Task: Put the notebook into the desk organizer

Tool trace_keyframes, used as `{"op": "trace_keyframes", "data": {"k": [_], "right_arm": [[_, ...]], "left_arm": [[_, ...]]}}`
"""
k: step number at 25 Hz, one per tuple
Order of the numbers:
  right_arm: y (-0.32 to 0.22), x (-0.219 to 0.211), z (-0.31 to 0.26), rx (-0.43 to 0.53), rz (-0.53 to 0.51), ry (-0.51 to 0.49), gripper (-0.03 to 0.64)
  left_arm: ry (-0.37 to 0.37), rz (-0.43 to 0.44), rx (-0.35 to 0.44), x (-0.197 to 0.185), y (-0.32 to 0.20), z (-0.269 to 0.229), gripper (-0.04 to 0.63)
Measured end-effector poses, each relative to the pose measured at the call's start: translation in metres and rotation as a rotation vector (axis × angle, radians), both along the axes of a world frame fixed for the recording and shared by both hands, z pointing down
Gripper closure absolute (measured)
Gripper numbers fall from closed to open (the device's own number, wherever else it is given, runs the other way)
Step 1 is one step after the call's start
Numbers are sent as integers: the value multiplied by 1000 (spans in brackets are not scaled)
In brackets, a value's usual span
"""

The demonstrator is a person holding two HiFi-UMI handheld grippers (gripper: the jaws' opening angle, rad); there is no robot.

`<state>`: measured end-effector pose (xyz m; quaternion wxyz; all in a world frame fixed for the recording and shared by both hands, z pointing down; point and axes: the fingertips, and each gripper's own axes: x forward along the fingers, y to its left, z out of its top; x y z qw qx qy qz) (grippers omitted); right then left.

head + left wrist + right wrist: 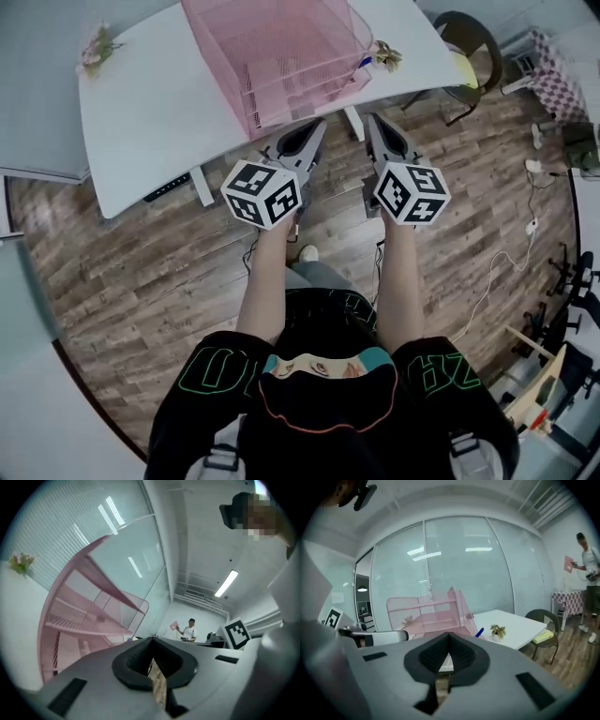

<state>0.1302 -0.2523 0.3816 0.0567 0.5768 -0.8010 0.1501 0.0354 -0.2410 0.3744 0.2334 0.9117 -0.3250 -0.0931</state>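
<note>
A pink wire-mesh desk organizer (281, 47) stands on the white table (150, 103), near its front edge. It also shows as the organizer (79, 620) in the left gripper view and the organizer (436, 613) in the right gripper view. I cannot make out a notebook in any view. My left gripper (317, 127) is shut and empty, held over the floor just short of the table edge below the organizer. My right gripper (372, 120) hangs beside it, also shut and empty. Close up, the left gripper (151, 639) and right gripper (449, 634) have their jaws together with nothing between them.
Small potted plants sit at the table's left end (98, 45) and by the organizer's right side (386, 56), with a blue pen-like thing (479, 632) next to that one. A dark chair (473, 47) stands right of the table. A person (586, 564) stands far right. Cables (506, 262) lie on the wooden floor.
</note>
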Motion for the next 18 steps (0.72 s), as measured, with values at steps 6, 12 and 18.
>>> {"op": "trace_keyframes", "data": {"k": [6,12,18], "right_arm": [[16,50,-67,143,83,46,614],[27,80,-122,278,135,152,614],[30,91,-142,341,147,205,614]], "left_arm": [[-194,-25,185,40,-9,-61,601],[-229,-70,329,63,-11,-109,601],[-231,-86,379,74,-12,-127,600]]}}
